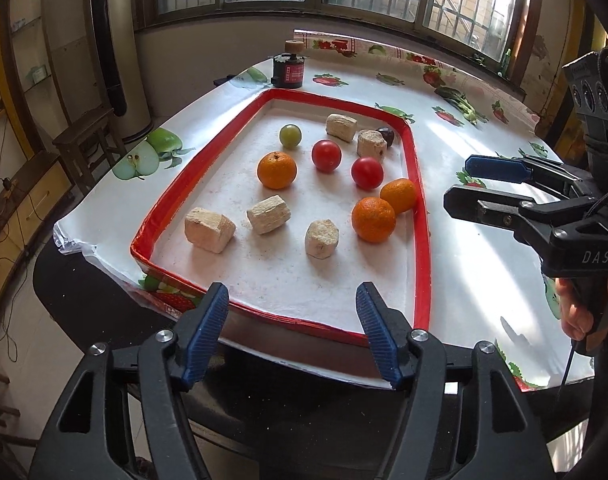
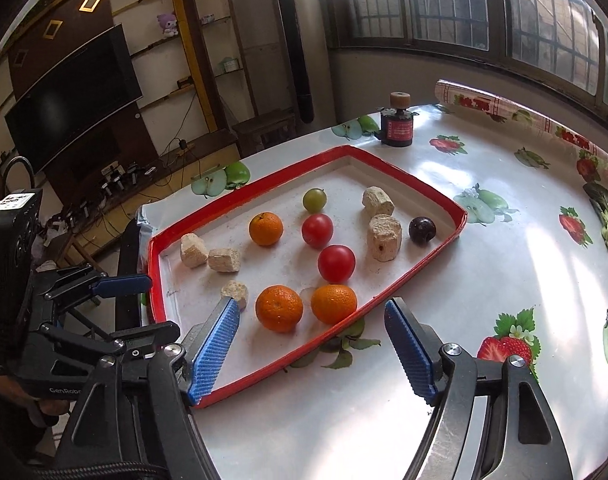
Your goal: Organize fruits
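Oranges (image 2: 334,303), paired at the tray's (image 2: 424,264) near rim, lie just ahead of the wide, empty right gripper (image 2: 312,350), probably nearer than the equally wide, empty left gripper (image 1: 292,332).

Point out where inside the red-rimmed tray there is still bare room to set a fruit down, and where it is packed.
Inside the tray, the near strip between the front rim and the pale chunks is bare, as is the far-left corner beyond the green fruit. The right side is crowded: two oranges touch beside the rim, with tomatoes close behind.
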